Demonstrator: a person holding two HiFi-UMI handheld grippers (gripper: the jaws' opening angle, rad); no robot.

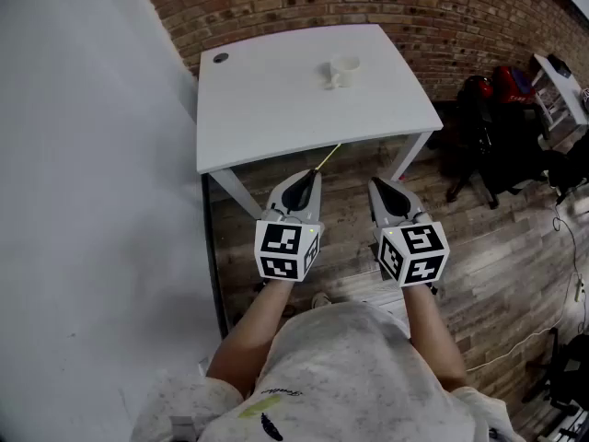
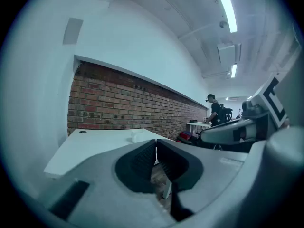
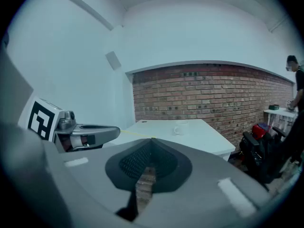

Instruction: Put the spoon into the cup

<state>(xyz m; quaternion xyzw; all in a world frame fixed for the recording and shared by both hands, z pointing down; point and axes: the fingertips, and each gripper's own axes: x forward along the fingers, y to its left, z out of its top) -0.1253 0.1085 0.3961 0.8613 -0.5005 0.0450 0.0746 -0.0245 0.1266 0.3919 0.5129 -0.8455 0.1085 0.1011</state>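
A white cup (image 1: 344, 70) stands on the far part of the white table (image 1: 276, 109); it also shows in the left gripper view as the cup (image 2: 137, 136) and in the right gripper view as the cup (image 3: 179, 129). My left gripper (image 1: 316, 171) hangs over the floor just short of the table's near edge, shut on a thin yellow spoon (image 1: 329, 156) that points toward the table. That spoon (image 3: 135, 134) sticks out from the left gripper (image 3: 116, 130). My right gripper (image 1: 375, 182) is beside it, shut and holding nothing. Both are well short of the cup.
A small black round disc (image 1: 220, 58) sits at the table's far left corner. A white wall runs along the left, a brick wall behind. Black bags and a chair (image 1: 488, 136) crowd the floor at right. A person (image 2: 214, 109) stands far off.
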